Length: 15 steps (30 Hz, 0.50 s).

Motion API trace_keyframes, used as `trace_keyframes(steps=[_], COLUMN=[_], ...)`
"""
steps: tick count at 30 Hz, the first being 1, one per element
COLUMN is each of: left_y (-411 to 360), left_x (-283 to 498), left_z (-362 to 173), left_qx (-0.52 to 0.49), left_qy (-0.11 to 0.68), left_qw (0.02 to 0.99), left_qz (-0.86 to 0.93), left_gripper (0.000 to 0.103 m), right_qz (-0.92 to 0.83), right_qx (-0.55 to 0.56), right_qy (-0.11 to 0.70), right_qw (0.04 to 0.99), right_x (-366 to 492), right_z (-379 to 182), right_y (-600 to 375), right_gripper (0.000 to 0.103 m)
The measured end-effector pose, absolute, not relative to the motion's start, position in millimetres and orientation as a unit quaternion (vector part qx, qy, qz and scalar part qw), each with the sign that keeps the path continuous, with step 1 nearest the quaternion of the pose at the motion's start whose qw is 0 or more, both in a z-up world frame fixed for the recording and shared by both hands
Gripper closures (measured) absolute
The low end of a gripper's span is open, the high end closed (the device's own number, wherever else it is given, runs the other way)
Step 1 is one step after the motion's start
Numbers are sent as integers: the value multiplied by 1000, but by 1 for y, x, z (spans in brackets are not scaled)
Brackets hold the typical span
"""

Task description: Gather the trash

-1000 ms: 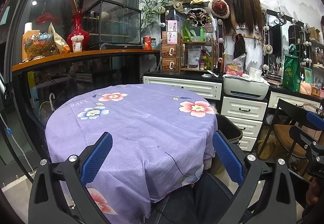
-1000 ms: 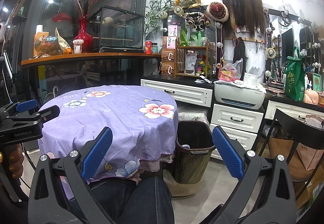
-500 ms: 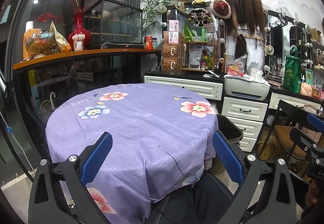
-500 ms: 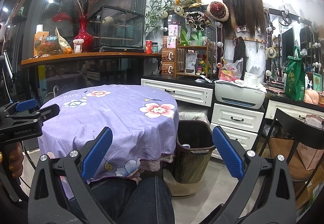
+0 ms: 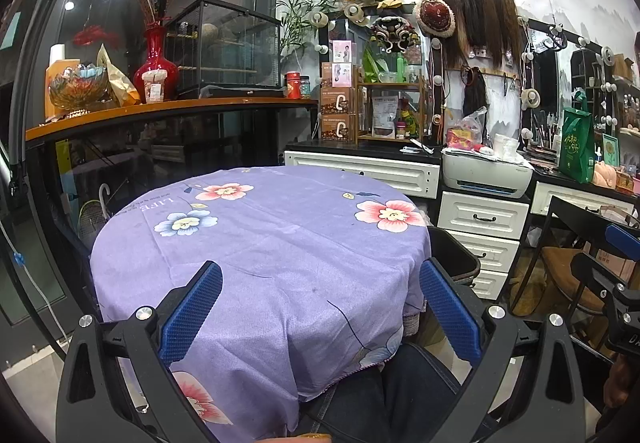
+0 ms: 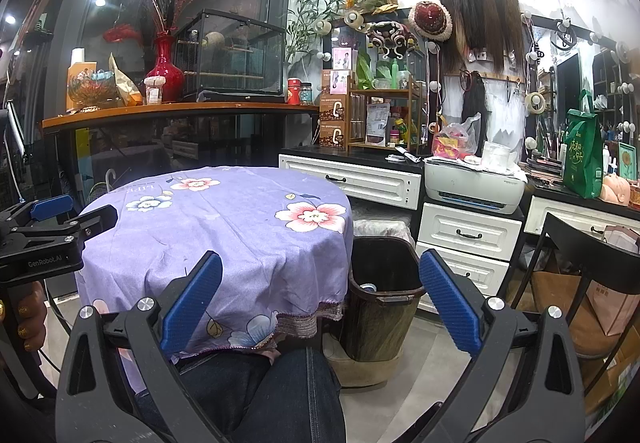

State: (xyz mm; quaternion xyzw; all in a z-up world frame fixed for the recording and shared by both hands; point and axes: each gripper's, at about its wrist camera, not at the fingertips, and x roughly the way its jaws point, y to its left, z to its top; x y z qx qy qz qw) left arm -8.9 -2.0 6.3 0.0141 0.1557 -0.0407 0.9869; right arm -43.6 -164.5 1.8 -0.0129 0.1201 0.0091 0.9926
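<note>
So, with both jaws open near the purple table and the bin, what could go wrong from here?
1. The tablecloth hangs loose over the table edge; the right gripper, jaws open and empty, could snag and drag it.
2. The trash bin stands close against the table, partly under the hanging cloth, so a drop from above may miss its opening.
3. The left gripper is also open over the cloth, and no trash shows on the table, so a grasp here might catch only fabric.

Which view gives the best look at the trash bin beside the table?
The right wrist view: the trash bin stands in full sight beside the purple tablecloth, with open mouth, handle and something pale inside. The left wrist view shows only a sliver of its rim behind the table edge.
</note>
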Motion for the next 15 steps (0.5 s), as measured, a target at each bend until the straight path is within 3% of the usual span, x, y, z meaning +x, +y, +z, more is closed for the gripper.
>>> trace_keyframes(steps=[15], left_y=[-2], left_x=[-10], left_z=[6], left_qx=[12], left_qy=[154], left_qw=[987], left_qz=[-45], left_gripper=[5], right_qz=[10], right_qx=[-13], right_qy=[120], right_qw=[993], right_x=[-45], right_z=[-4], right_y=[-162], right_gripper=[6])
